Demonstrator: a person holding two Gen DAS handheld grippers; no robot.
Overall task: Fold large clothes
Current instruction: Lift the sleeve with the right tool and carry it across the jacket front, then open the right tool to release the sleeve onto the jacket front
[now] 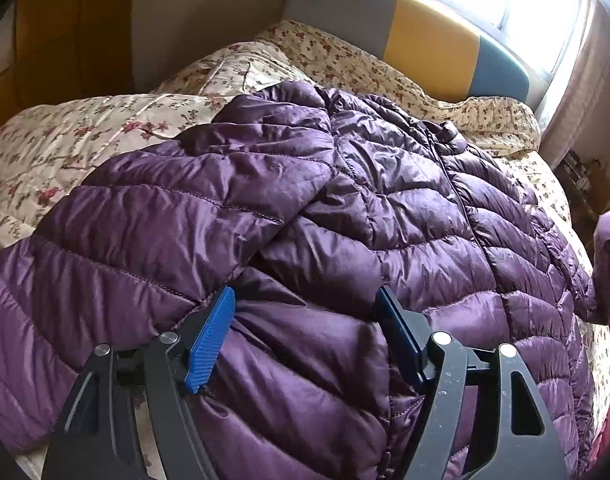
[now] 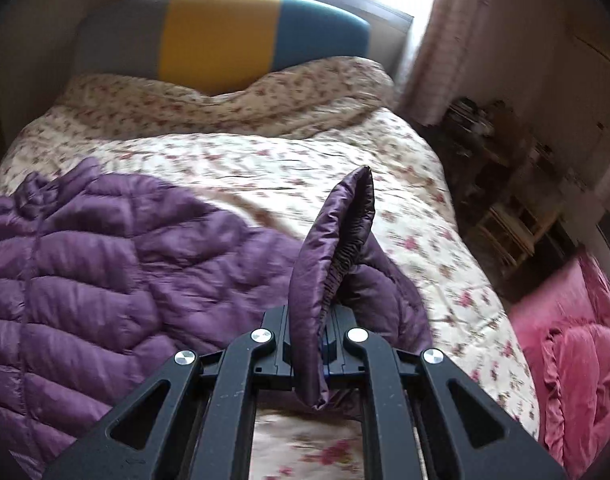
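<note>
A purple quilted puffer jacket (image 1: 345, 208) is lying spread across the bed (image 2: 265, 160), on a cream floral quilt (image 2: 289, 168), its collar end pointing toward the headboard (image 2: 221, 36) striped grey, yellow and teal. Its shiny fabric is puffing up between stitched chevron seams, and a dark zipper is running down its front. The left tongs (image 1: 305, 332) are standing released, blue pads apart, hovering over the jacket's hem end farthest from the headboard, with padded fabric bulging between them. The right tongs (image 2: 311, 320) are clenching the jacket's sleeve cuff (image 2: 337, 236), whose gathered elastic edge is standing up above the quilt. A pink blanket (image 2: 573, 344) is lying beside the bed.
</note>
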